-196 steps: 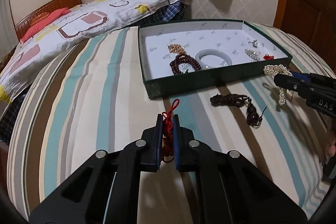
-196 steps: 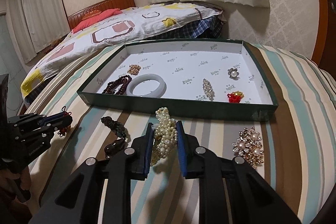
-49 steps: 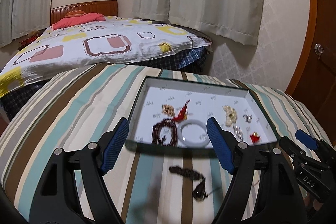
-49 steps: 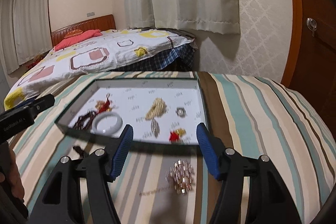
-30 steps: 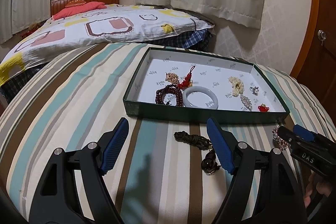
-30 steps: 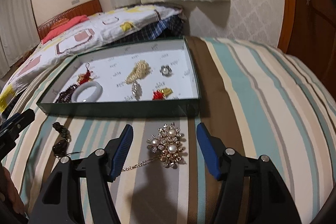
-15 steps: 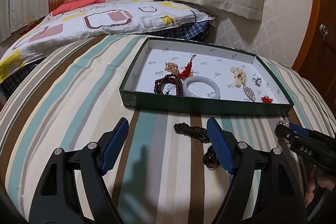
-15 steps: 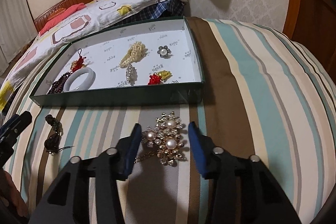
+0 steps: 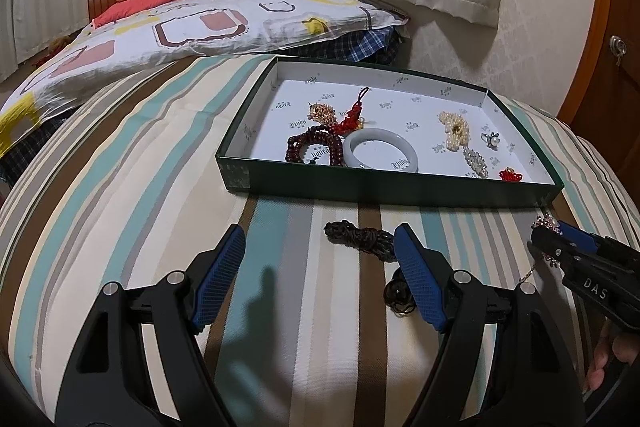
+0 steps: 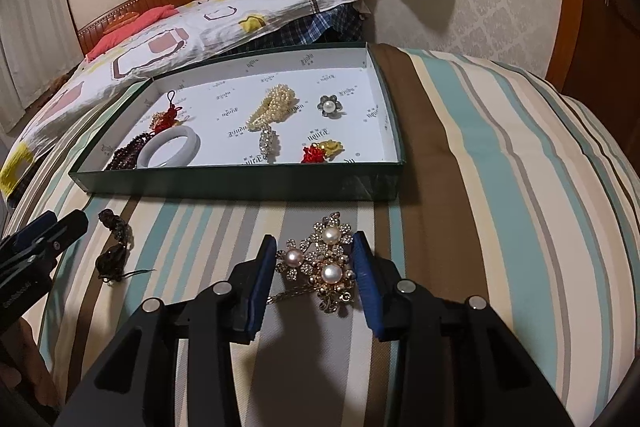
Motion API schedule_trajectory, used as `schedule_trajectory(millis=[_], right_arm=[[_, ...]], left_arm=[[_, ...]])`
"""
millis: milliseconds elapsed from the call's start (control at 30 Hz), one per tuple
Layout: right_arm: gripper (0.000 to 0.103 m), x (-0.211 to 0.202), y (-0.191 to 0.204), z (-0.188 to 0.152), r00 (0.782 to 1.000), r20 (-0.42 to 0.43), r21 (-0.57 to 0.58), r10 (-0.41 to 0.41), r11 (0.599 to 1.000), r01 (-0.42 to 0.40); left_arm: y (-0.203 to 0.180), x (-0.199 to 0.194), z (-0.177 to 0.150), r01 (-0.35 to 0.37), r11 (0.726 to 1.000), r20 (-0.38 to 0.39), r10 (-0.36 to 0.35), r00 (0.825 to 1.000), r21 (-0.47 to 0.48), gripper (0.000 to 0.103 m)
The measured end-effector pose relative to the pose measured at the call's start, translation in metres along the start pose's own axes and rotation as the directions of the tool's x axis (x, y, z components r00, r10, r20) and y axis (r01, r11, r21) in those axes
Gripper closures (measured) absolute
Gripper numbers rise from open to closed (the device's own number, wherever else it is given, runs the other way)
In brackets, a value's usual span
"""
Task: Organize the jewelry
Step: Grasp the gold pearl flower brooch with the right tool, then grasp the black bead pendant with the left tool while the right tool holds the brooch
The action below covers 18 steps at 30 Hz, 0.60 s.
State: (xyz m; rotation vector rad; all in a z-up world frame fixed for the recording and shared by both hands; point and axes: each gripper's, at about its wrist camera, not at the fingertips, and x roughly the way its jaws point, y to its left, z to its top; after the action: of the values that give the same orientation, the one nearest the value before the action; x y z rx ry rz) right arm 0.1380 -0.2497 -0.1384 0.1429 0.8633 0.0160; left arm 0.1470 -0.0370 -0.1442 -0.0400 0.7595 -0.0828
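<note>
A green box with a white floor lies on the striped bed and holds several jewelry pieces, among them a pale bangle and a pearl strand. A gold brooch with three pearls lies on the cover in front of the box. My right gripper is open, its jaws on either side of the brooch; it also shows in the left wrist view. A dark beaded cord lies on the cover. My left gripper is open and empty, just behind the cord.
A patterned quilt and red pillow lie on a second bed behind. A wooden door stands at the right. The striped cover curves down toward the left and right edges.
My right gripper has moved down and forward and narrowed its jaws around the pearl brooch. My left gripper has come lower toward the dark cord and stays wide open.
</note>
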Motion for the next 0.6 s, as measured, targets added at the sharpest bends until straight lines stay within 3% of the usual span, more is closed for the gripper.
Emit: schedule_trajectory(millis=[600], right_arm=[[0.064, -0.005, -0.005, 0.001, 1.000, 0.020, 0.006, -0.009, 1.000, 0.009]], left_arm=[[-0.012, 0.011, -0.003, 0.001, 0.999, -0.041, 0.000, 0.999, 0.038, 0.028]])
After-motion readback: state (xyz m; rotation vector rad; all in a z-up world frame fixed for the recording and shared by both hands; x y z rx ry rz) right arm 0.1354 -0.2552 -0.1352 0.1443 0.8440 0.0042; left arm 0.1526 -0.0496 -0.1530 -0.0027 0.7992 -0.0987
